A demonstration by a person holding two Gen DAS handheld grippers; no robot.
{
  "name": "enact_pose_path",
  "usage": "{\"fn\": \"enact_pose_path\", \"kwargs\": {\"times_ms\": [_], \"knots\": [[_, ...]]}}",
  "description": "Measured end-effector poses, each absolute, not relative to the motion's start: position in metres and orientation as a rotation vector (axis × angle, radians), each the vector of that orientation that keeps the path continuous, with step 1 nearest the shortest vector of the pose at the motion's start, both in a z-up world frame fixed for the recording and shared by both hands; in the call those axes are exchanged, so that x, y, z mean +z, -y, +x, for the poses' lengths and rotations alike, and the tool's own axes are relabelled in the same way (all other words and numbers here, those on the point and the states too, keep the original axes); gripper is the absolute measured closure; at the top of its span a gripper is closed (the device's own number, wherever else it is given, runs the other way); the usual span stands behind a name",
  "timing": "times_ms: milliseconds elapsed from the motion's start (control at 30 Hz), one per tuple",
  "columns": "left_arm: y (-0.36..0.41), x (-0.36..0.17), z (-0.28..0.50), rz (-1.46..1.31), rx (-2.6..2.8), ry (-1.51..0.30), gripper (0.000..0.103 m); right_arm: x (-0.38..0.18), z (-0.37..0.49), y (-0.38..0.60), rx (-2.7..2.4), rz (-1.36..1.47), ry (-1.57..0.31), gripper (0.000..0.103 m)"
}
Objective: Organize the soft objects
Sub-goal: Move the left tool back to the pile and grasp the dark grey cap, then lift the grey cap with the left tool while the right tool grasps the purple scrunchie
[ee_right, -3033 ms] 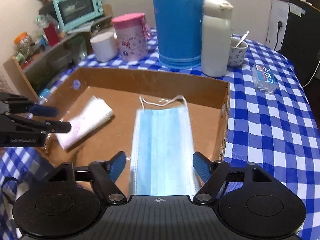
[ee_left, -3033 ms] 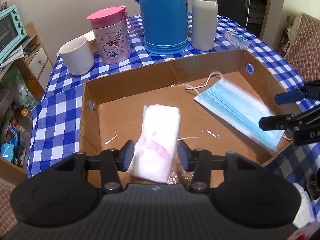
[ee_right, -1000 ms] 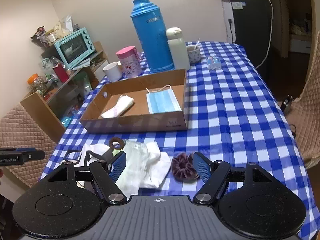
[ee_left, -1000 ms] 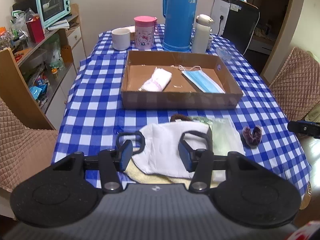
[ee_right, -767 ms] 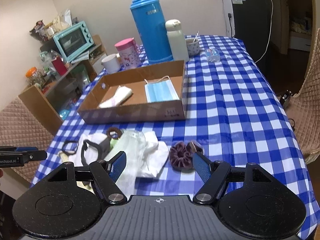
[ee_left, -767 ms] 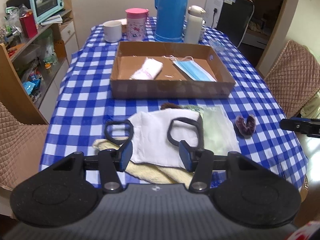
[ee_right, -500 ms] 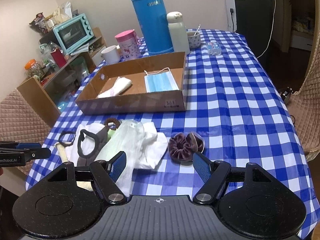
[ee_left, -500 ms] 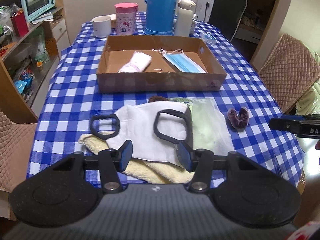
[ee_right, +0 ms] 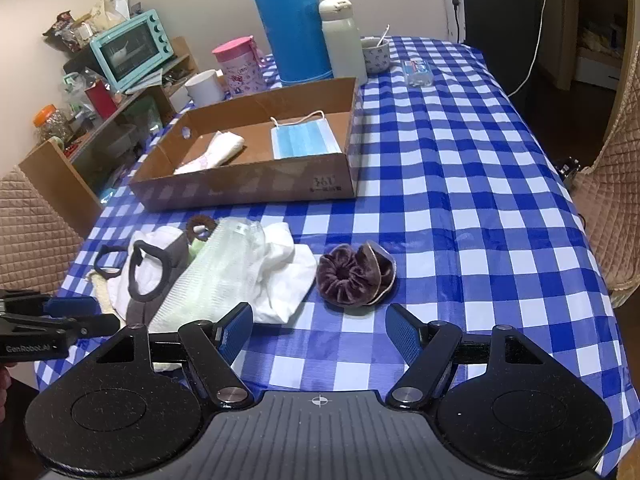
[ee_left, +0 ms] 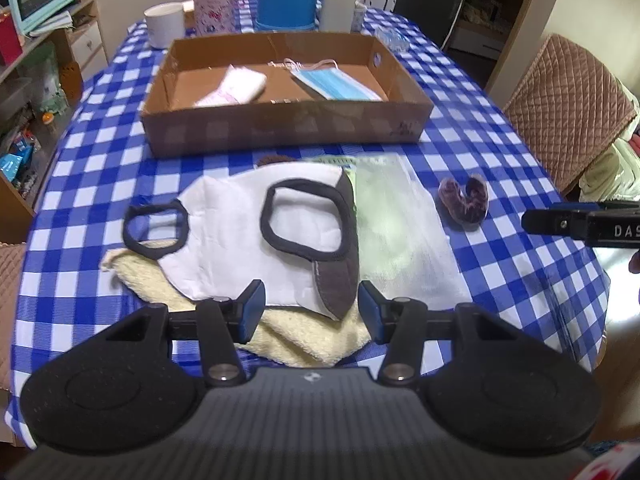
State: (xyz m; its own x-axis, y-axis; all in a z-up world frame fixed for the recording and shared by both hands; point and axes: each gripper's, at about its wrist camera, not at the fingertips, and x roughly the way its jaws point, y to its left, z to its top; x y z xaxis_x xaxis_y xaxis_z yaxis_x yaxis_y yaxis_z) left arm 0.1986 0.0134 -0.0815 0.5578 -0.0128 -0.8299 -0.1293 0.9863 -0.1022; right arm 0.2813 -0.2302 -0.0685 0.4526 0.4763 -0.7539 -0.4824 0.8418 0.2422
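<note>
A cardboard box (ee_left: 280,124) (ee_right: 248,188) holds a blue face mask (ee_left: 334,84) (ee_right: 306,142) and a white folded cloth (ee_left: 236,88) (ee_right: 212,154). In front of it lies a pile: a white mask with black ear loops (ee_left: 256,232) (ee_right: 148,270), a yellowish towel (ee_left: 304,340), a clear packet of green cloth (ee_left: 394,228) (ee_right: 218,272). A purple scrunchie (ee_left: 464,202) (ee_right: 352,276) lies to the right. My left gripper (ee_left: 310,308) is open and empty over the pile's near edge. My right gripper (ee_right: 320,332) is open and empty just before the scrunchie.
Behind the box stand a blue thermos (ee_right: 292,20), a white bottle (ee_right: 342,36), a pink cup (ee_right: 238,64) and a white mug (ee_right: 204,88). Quilted chairs (ee_left: 568,104) flank the checked table (ee_right: 460,184). Shelves with a teal oven (ee_right: 132,50) are at left.
Both grippers have pulled back from the box, where they left the cloth and blue mask, and now lower toward the pile and scrunchie at the table's near edge.
</note>
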Motion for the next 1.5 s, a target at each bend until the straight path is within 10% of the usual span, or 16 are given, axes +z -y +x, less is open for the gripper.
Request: {"fn": "enact_pose_path", "kwargs": {"times_ms": [233,500,1100,1500], "knots": [[-0.007,-0.098,0.213,-0.152,0.042,-1.004,0.064,-0.077,0.287,0.230,0.583,-0.010,-0.958,0.030],[-0.016,-0.094,0.214,-0.190,0.010,-0.969,0.097,-0.082,0.295,0.227,0.583,-0.006,-0.964,0.030],[-0.106,-0.118,0.221,-0.192,0.351,-1.008,0.096,-0.089,0.311,0.212,0.594,-0.011,-0.969,0.030],[-0.118,-0.088,0.196,-0.197,0.329,-0.990,0.069,-0.098,0.323,0.213,0.583,-0.002,-0.970,0.030]]}}
